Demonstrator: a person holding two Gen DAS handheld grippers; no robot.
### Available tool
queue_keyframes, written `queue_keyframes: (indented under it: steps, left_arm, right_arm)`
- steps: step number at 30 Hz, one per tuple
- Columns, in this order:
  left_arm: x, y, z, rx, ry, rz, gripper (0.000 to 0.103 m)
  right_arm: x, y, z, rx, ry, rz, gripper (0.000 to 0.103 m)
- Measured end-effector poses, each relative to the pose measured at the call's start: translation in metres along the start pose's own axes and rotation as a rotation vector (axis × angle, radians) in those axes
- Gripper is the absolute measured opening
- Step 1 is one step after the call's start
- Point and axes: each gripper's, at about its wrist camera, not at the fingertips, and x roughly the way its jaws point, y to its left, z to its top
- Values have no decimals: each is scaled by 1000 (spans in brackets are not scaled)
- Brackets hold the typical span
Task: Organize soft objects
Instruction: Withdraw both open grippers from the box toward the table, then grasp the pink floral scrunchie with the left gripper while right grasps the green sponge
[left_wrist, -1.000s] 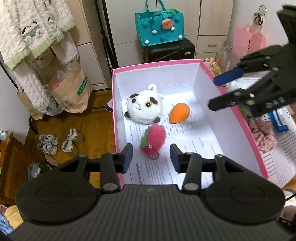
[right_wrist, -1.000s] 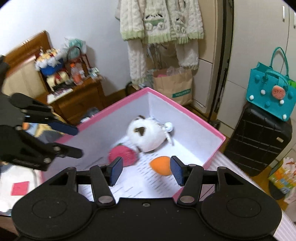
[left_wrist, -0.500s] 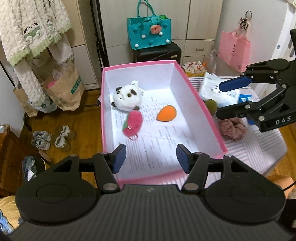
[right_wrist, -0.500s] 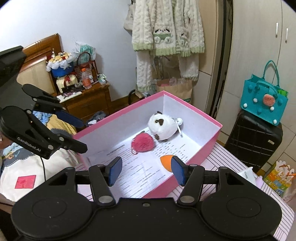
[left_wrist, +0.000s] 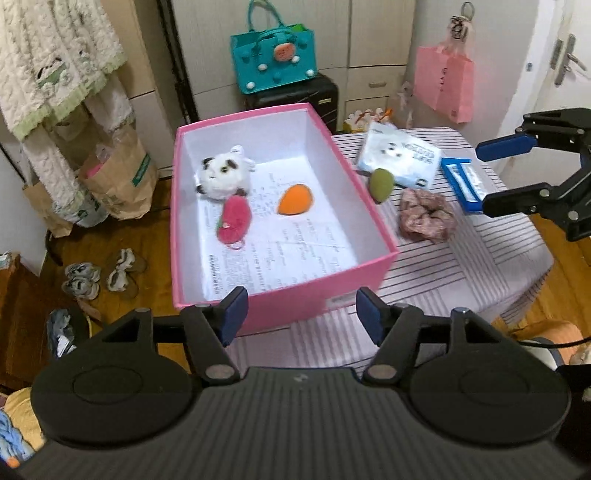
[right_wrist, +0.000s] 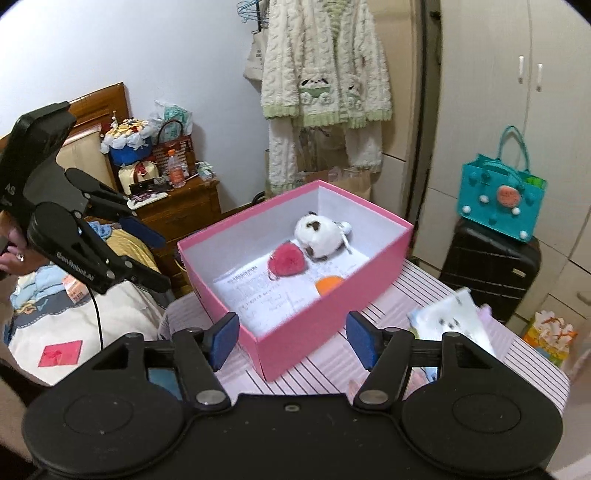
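A pink box (left_wrist: 284, 295) (right_wrist: 310, 332) stands on a striped table (left_wrist: 461, 266). Inside lie a white panda plush (left_wrist: 223, 177) (right_wrist: 319, 236), a red fluffy pom-pom (left_wrist: 234, 219) (right_wrist: 288, 258) and an orange sponge (left_wrist: 295, 199) (right_wrist: 328, 284). Outside, to the box's right, lie a green sponge (left_wrist: 381, 184) and a pink scrunchie (left_wrist: 424, 219). My left gripper (left_wrist: 301, 319) (right_wrist: 147, 254) is open and empty, above the box's near edge. My right gripper (right_wrist: 291, 338) (left_wrist: 495, 181) is open and empty, over the table's right side.
A white tissue pack (left_wrist: 400, 158) (right_wrist: 450, 321) and a blue packet (left_wrist: 461, 179) lie on the table behind the scrunchie. A teal bag (left_wrist: 273, 61) sits on a black suitcase (right_wrist: 487, 266). A paper bag (left_wrist: 118, 177) and shoes (left_wrist: 99, 273) are on the floor at left.
Both grippers have pulled back and up from the box, staying open and empty. The box's outside and the items on the table to its right have come into view.
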Motion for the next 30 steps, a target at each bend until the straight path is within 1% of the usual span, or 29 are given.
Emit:
queue_keyframes:
  steps: [2, 6, 10, 14, 17, 19, 24, 28, 30]
  left_arm:
    - [-1, -12, -1, 31, -14, -12, 66]
    - [-1, -35, -1, 74, -40, -36, 66]
    - [5, -54, 4, 86, -68, -84, 66]
    - [15, -74, 10, 94, -90, -132, 66]
    - [23, -90, 17, 108, -97, -144, 66]
    - [29, -105, 22, 131, -118, -166, 66]
    - [52, -137, 31, 167, -121, -269, 66]
    - [74, -161, 35, 188, -122, -280, 66]
    - [86, -168, 38, 172, -123, -279, 66]
  right_arm:
    - [-11, -3, -13, 10, -4, -18, 73]
    - [-24, -13, -35, 44, 10, -47, 74]
    - [-33, -22, -57, 75, 30, -65, 74]
    - [-38, -29, -70, 82, 44, -77, 75]
    - [-45, -37, -75, 79, 56, -102, 75]
    - [-50, -44, -79, 75, 64, -119, 76]
    - [-55, -71, -84, 117, 63, -163, 76]
    - [-54, -91, -89, 169, 45, -163, 76]
    - [-52, -99, -90, 180, 39, -156, 76]
